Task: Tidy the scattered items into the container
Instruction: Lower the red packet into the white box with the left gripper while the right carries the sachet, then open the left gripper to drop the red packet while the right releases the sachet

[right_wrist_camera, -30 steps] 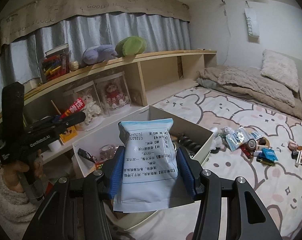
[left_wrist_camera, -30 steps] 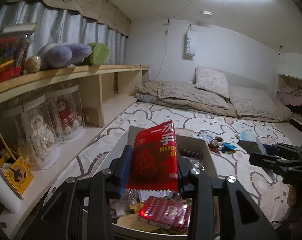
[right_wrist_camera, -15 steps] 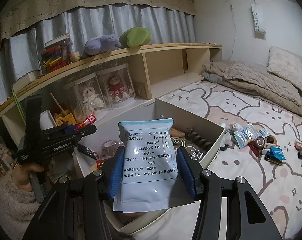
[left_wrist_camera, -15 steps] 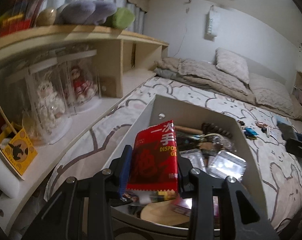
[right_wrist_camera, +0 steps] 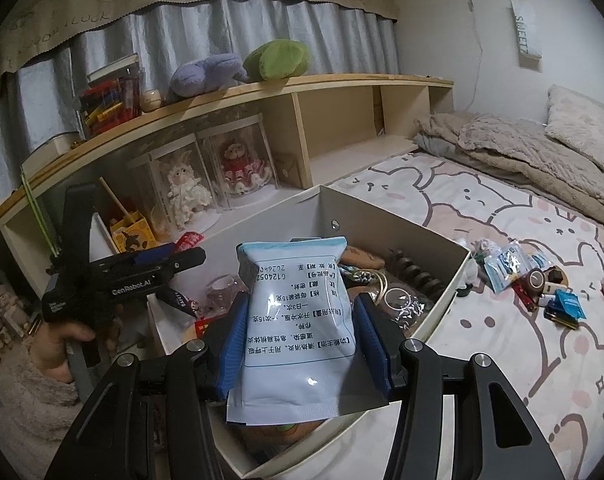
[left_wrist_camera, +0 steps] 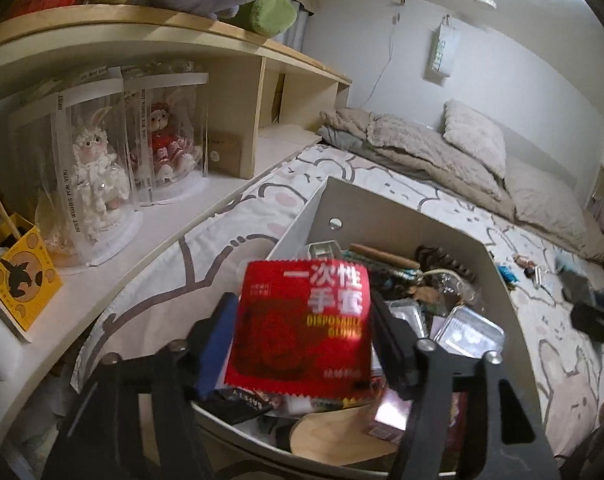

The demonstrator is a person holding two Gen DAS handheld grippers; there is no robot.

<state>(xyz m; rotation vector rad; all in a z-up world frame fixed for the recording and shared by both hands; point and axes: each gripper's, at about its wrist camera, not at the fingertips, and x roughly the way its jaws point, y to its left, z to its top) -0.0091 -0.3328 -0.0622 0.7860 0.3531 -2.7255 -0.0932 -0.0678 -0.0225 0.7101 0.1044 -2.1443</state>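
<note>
Red packet (left_wrist_camera: 302, 320): over the box (left_wrist_camera: 401, 220), between the left tongs (left_wrist_camera: 302, 332), whose jaws are opening; pads look clear, so it is being let drop in.
Blue-white pouch (right_wrist_camera: 298, 328): clenched in the right tongs (right_wrist_camera: 302, 344), held above the box's near end, apparently next to go in.
Box: on the bed (right_wrist_camera: 501, 360), already crowded.
Leftovers (right_wrist_camera: 541, 288): small items lie on the bed, right of the box.

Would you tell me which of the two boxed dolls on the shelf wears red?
The doll in the red dress, in the case nearer the bed; the white bunny doll beside it is all white.
</note>
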